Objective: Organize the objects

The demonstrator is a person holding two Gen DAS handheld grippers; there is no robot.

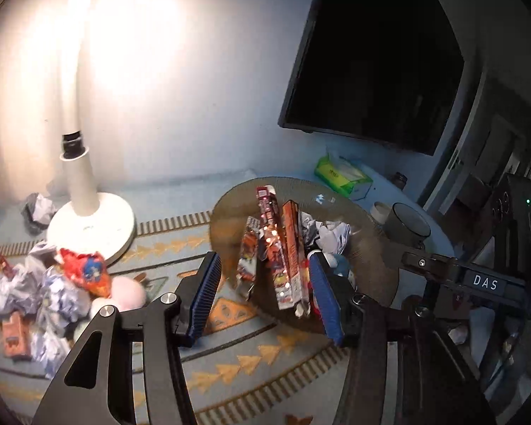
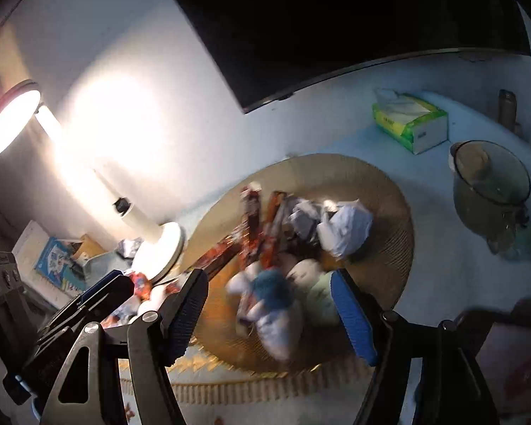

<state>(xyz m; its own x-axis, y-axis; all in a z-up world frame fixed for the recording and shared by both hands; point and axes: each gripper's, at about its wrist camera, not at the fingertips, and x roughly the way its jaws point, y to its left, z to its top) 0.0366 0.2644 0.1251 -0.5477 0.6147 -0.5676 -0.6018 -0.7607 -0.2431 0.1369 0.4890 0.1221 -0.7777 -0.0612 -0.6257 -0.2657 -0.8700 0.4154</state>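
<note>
**Full basket, loose pile waiting**

Left wrist view: the left gripper [image 1: 262,297] hangs with jaws wide open and empty over the basket [image 1: 237,205]. Its wrappers [image 1: 283,248] stand on end and could tip out if nudged. The unsorted pile [image 1: 53,283] lies at 9 o'clock by the lamp [image 1: 88,212].

Right wrist view: the right gripper [image 2: 269,311], jaws wide and empty, hovers over a blurred soft toy [image 2: 272,301] in the basket; a careless dip could knock the paper ball [image 2: 347,230] onto the bench [image 2: 424,248].

We see bare bench [image 1: 265,364] just in front of the basket [image 1: 371,248]. The lamp [image 1: 88,219] stands close on its left, with a heap of crumpled paper [image 1: 53,297] before the lamp. Right of the basket, a glass pot [image 2: 492,184] and tissue box [image 2: 410,120] leave an open strip.
</note>
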